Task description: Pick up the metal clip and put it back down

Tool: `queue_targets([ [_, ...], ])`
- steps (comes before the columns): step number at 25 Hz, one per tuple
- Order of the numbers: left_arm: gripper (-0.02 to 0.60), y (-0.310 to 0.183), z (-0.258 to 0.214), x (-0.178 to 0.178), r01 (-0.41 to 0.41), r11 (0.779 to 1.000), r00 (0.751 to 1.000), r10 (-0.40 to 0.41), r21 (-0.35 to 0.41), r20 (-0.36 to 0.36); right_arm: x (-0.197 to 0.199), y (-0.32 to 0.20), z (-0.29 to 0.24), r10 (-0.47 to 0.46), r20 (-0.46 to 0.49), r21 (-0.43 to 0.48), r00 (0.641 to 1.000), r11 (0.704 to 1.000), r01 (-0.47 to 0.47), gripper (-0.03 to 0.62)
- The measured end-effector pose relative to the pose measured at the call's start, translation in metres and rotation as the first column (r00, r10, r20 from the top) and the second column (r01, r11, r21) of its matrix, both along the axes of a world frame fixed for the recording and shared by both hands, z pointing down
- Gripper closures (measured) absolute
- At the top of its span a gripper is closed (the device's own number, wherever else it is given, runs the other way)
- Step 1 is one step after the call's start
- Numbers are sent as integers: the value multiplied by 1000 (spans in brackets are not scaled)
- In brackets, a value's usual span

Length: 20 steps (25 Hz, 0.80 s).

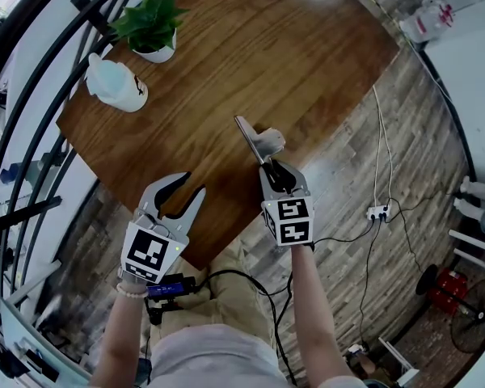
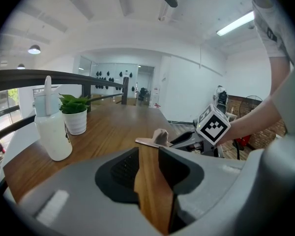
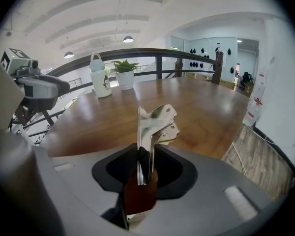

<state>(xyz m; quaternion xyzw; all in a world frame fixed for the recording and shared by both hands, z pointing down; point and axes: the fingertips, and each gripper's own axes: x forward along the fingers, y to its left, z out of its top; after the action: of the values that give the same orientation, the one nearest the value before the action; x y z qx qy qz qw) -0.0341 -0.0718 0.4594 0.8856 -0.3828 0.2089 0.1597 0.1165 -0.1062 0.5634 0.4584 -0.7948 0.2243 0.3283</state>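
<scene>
Gripper on right [image 3: 143, 170] apparently pinches one metal clip [image 3: 157, 119].

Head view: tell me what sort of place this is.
Probably an upper-floor landing or mezzanine in an office or studio. A wooden table stands beside a black railing, a power strip with cables lies on the plank floor, and a strip light glows overhead.

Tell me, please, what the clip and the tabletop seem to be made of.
The clip looks like bare polished metal: silvery, with mirror-like reflections. The tabletop looks like varnished wood, possibly laminate: brown grain, plank seams, soft sheen.
</scene>
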Motion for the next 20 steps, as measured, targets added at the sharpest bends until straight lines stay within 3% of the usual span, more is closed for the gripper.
queue_targets([
  [7, 462, -2, 0, -1, 1, 1000, 1000, -1, -1, 3, -1, -1, 0, -17, -27, -10, 999, 1000, 17, 467],
  [20, 462, 0, 2, 0, 2, 1000, 1000, -2, -5, 7, -5, 0, -1, -4, 18, -22, 1000, 1000, 4, 500],
])
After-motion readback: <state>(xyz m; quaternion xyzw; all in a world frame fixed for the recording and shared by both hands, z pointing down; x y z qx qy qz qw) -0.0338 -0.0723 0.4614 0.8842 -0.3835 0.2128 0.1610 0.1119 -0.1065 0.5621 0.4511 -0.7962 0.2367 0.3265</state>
